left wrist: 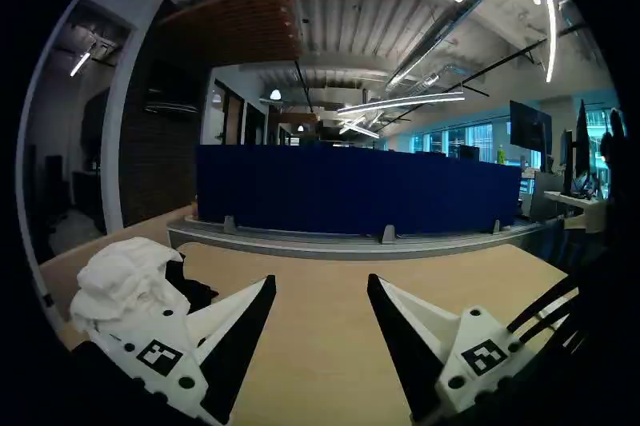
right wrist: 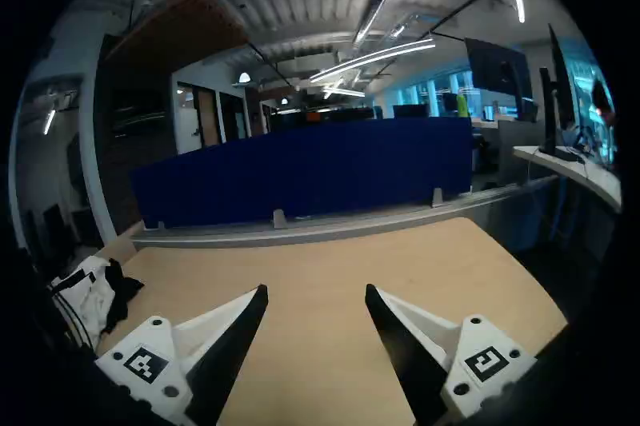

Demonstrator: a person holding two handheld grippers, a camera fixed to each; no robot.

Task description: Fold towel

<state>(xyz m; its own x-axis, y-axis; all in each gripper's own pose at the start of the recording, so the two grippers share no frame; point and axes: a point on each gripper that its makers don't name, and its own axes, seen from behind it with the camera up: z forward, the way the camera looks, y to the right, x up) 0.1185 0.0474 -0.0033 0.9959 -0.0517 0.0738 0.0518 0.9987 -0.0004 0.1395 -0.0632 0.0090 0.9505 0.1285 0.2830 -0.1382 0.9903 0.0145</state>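
Note:
A crumpled white towel (left wrist: pixel 126 276) lies in a heap on the wooden table (left wrist: pixel 336 282), at the left in the left gripper view, with a dark cloth (left wrist: pixel 190 288) beside it. My left gripper (left wrist: pixel 320 288) hovers open over bare tabletop, to the right of the heap, nothing between its fingers. In the right gripper view the same white towel (right wrist: pixel 90 292) and dark cloth (right wrist: pixel 122 292) sit at the far left edge of the table (right wrist: pixel 336 266). My right gripper (right wrist: pixel 315 298) is open above the bare wood, well apart from the heap.
A blue divider panel (left wrist: pixel 352 190) on a grey rail (left wrist: pixel 360 240) runs along the table's far edge. Desks with monitors (right wrist: pixel 560 98) stand to the right. A black chair back (left wrist: pixel 560 314) shows at the lower right.

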